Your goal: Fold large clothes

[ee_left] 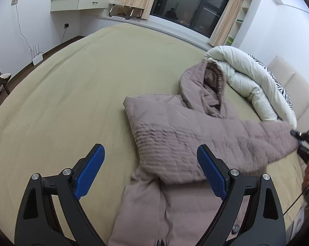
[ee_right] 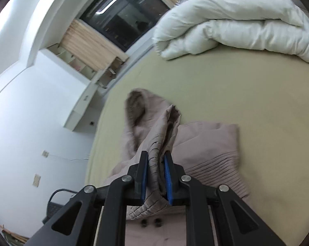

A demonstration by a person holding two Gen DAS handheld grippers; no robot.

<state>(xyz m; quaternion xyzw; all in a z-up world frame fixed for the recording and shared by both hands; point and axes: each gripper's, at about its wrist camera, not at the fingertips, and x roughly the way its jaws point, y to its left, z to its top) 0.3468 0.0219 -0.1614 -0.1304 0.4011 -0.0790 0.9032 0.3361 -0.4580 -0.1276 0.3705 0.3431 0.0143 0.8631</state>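
With the right gripper (ee_right: 156, 176) jaws clamped on the sleeve cuff (ee_right: 154, 164) at lower centre, I'd carry it flat across the padded coat (ee_left: 175, 135) on the bed (ee_left: 72, 102), left gripper (ee_left: 150, 172) jaws apart pinning the fold.

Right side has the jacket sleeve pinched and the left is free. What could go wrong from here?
1. The right gripper grips only the cuff of the sleeve; the puffy fabric may slip out.
2. Dragging the sleeve could disturb the folded part of the jacket.
3. The open left gripper pins nothing, so the jacket may slide.
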